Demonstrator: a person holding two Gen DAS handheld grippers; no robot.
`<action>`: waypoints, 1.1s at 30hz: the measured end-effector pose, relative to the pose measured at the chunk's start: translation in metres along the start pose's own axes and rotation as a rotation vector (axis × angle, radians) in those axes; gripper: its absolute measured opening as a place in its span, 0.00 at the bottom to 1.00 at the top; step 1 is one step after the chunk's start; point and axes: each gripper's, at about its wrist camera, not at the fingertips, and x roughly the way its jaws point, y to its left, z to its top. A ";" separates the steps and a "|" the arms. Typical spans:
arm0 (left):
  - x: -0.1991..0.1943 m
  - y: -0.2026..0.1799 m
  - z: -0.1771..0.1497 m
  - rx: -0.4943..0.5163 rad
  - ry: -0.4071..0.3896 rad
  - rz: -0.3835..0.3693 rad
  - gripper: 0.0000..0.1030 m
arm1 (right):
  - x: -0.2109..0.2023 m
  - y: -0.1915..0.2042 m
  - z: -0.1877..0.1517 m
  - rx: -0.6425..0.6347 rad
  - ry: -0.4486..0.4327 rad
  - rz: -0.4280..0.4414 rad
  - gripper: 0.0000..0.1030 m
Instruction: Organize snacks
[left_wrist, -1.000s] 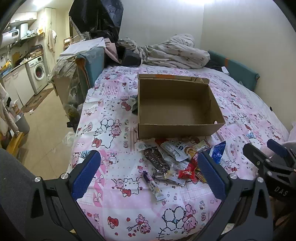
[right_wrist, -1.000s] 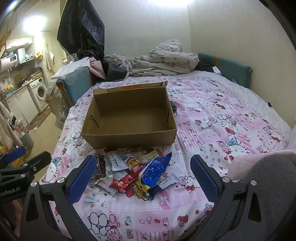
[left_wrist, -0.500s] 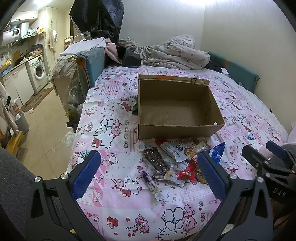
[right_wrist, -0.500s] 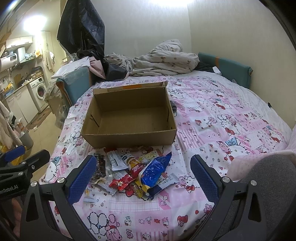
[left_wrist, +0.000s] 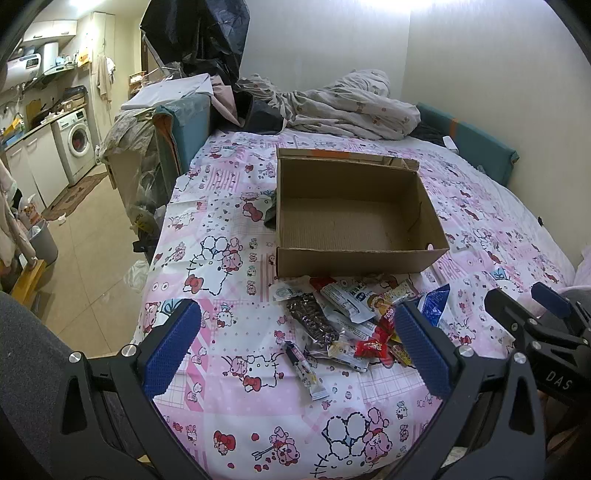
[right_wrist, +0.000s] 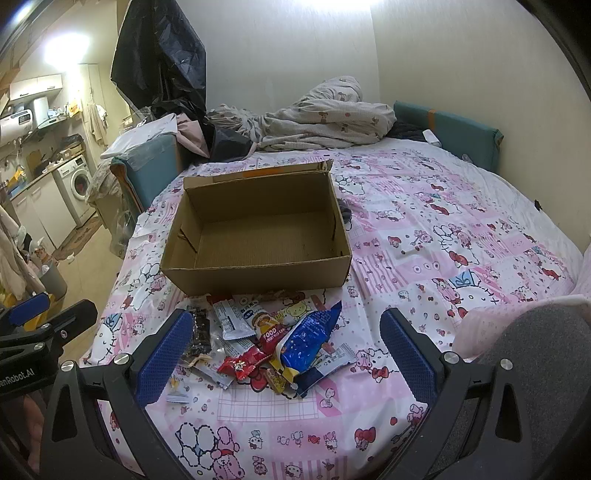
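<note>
An open, empty cardboard box (left_wrist: 354, 221) (right_wrist: 258, 243) stands on the pink patterned bed. Just in front of it lies a pile of snack packets (left_wrist: 351, 321) (right_wrist: 266, 339): a blue bag (right_wrist: 306, 343), a red wrapper (right_wrist: 242, 363), a dark brown packet (left_wrist: 312, 323), white sachets. A slim packet (left_wrist: 306, 371) lies apart, nearer me. My left gripper (left_wrist: 295, 350) is open and empty, above the bed before the pile. My right gripper (right_wrist: 282, 350) is open and empty, its jaws either side of the pile in view.
The bed's left edge (left_wrist: 155, 266) drops to a tiled floor. A crumpled duvet (left_wrist: 343, 107) and clothes lie at the bed's far end. A teal cushion (right_wrist: 447, 136) lines the right wall. A grey cushion (right_wrist: 535, 369) sits near right.
Both grippers have barely shifted; the box and snack pile look the same as before.
</note>
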 end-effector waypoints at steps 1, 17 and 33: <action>-0.001 0.000 0.000 -0.001 0.000 0.002 1.00 | 0.000 0.000 0.000 -0.001 0.000 -0.002 1.00; -0.003 -0.001 0.005 -0.008 -0.008 -0.001 1.00 | -0.001 0.000 0.000 -0.001 0.000 -0.003 1.00; -0.001 0.000 0.002 -0.009 -0.007 -0.003 1.00 | -0.002 0.001 -0.001 0.002 0.003 -0.001 1.00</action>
